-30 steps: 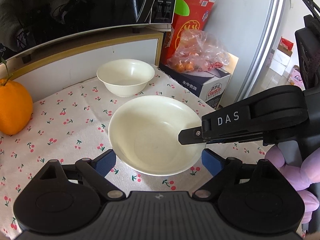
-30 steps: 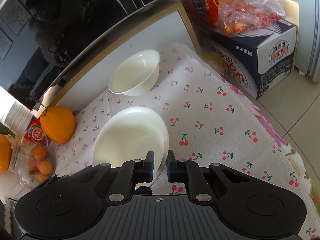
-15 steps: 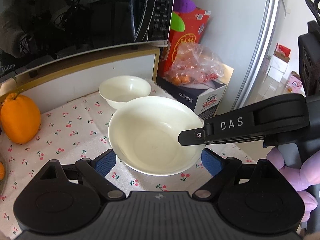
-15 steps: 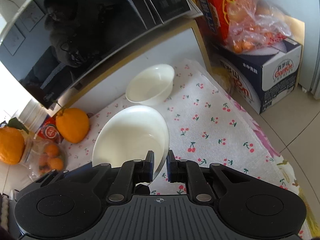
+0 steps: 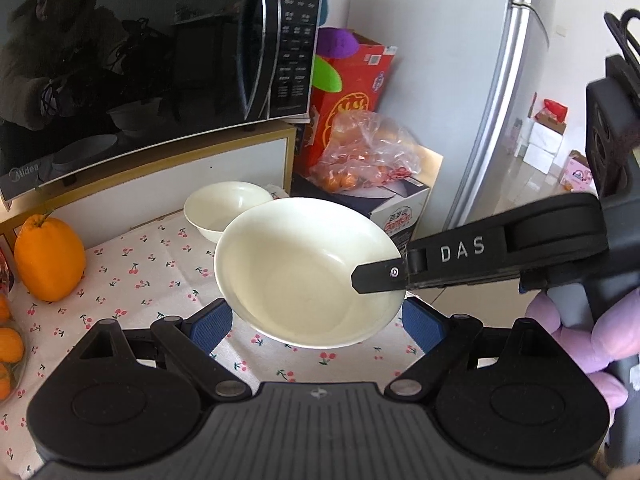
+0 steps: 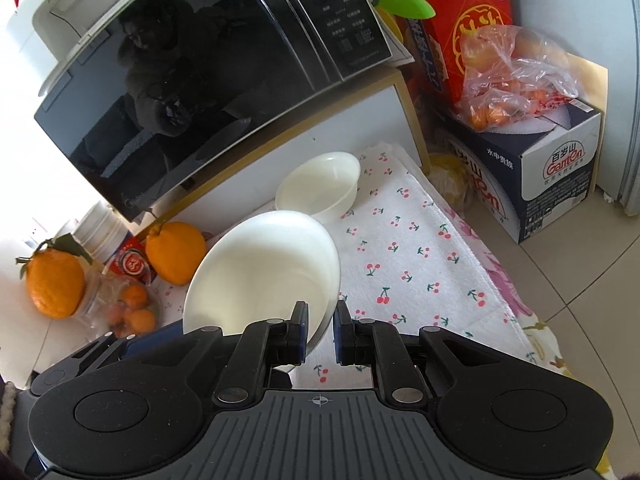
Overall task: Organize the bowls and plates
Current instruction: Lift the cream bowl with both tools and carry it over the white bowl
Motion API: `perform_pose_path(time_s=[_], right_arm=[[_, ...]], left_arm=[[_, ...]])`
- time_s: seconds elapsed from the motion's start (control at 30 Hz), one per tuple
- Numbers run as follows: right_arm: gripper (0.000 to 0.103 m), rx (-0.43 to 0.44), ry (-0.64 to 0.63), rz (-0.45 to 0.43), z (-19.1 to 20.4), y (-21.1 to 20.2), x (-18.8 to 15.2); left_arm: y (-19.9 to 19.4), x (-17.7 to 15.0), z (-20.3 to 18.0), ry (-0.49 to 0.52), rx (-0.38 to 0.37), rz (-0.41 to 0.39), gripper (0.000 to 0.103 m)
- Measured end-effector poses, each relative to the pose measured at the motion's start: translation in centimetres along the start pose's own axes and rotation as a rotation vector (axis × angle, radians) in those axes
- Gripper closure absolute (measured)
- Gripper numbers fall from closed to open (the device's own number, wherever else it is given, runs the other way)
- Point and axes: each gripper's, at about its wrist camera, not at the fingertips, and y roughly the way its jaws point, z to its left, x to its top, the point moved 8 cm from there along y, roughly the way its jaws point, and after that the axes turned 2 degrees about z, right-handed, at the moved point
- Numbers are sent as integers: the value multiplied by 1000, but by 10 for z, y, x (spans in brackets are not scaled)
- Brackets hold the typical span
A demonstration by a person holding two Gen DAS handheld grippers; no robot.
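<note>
A large white bowl (image 5: 304, 272) hangs above the cherry-print cloth (image 5: 140, 276). My right gripper (image 6: 322, 328) is shut on its rim, one finger inside and one outside; in the left wrist view it reaches in from the right (image 5: 376, 276). My left gripper (image 5: 316, 324) stands wide, its blue pads (image 5: 212, 324) set against both sides of the bowl's near wall. A small white bowl (image 5: 228, 208) rests on the cloth behind, partly covered by the large bowl. In the right wrist view the large bowl (image 6: 260, 272) tilts, with the small bowl (image 6: 320, 184) beyond it.
A black microwave (image 5: 140, 60) sits on a white shelf at the back. A big orange (image 5: 48, 264) and a dish of small fruit are at the left. A carton with a bag of fruit (image 5: 360, 160) stands to the right, by a fridge. A purple-sleeved hand (image 5: 592, 336) holds the right gripper.
Both grippers have risen together with the large bowl, lifting it off the cloth. The small bowl has slipped partly behind its rim, and more of the microwave shows.
</note>
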Motion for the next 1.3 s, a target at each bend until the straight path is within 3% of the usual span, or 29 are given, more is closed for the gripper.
perform_pose_path(time_s=[0.53,0.9,1.3], right_arm=[[90,19,-24,29,-5,-48,-16],[90,19,-54,86,-7,-64,-34],[90,13,-56,121,-22,-76,-47]], left_arm=[[-23,-15,-33,79,15,20,14],[-31,-28,-49,84,-15,43,14],[-26,-46,-69,163,-35,98,16]])
